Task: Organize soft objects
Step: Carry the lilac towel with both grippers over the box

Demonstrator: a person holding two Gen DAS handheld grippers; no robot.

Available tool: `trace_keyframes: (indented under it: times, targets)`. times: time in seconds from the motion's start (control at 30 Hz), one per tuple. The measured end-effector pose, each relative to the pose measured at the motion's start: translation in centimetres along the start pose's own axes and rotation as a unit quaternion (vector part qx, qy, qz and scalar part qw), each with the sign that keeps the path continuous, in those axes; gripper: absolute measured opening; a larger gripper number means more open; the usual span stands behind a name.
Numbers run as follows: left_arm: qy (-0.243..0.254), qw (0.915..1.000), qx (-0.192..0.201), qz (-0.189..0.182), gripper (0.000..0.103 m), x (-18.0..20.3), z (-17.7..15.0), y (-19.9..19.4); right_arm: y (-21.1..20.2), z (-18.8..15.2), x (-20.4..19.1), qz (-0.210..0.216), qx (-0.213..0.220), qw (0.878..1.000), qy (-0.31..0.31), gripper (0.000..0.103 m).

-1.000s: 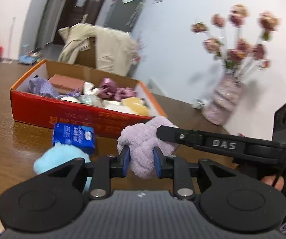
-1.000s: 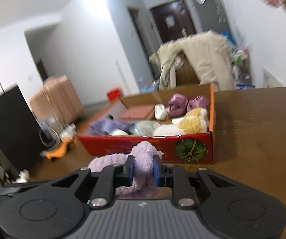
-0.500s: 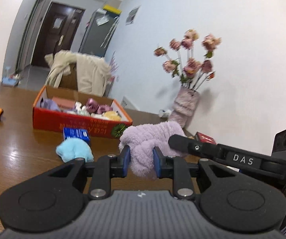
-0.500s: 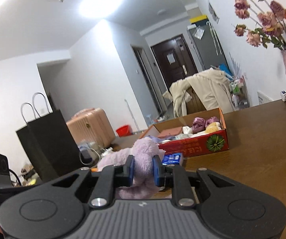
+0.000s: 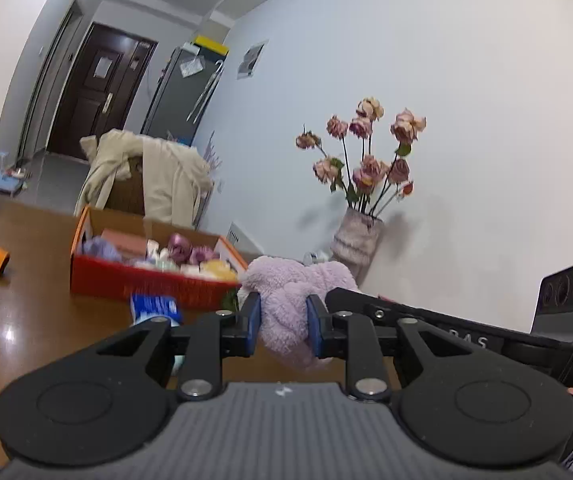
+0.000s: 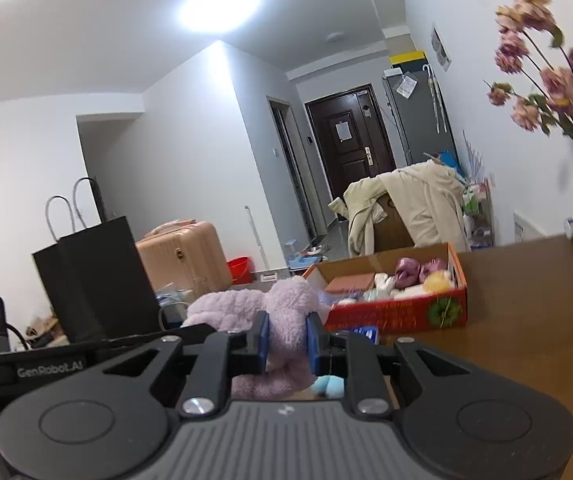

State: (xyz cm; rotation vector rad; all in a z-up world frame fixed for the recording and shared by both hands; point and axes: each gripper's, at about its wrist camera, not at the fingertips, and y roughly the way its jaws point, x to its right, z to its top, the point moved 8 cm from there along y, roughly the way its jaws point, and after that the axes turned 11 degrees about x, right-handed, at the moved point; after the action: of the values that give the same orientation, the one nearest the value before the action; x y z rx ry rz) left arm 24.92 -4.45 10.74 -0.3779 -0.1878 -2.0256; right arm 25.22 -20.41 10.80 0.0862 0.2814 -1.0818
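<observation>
Nearest the cameras, both tools clamp one fluffy lilac towel [image 5: 286,312]: the left gripper [image 5: 283,326] pinches one end between its blue pads, the right gripper [image 6: 286,338] the other, holding it raised above the brown wooden table [image 6: 526,320]. Just beyond, on the table, lie a light-blue soft item [image 6: 328,385] and a blue packet [image 5: 154,307]. Farther back sits a red cardboard box [image 6: 398,312] filled with soft pieces. Beyond stand a vase of dried roses [image 5: 356,236], a beige coat [image 6: 418,208] over a chair, a black paper bag [image 6: 90,276] and a pink suitcase [image 6: 184,256].
</observation>
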Motion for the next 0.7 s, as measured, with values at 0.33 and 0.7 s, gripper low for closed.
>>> trace_keyframes:
  times: [0.33,0.7]
  targets:
    - [0.035,0.9992,0.021,0.002,0.025,-4.9,8.3,11.2,12.1,6.9,2.4,0.0,0.041,0.999,-0.034,0.019]
    - [-0.023,0.9935,-0.088,0.068,0.025,-18.2,4.5,28.6,31.4,2.0,12.1,-0.036,-0.062,0.997,0.015,0.019]
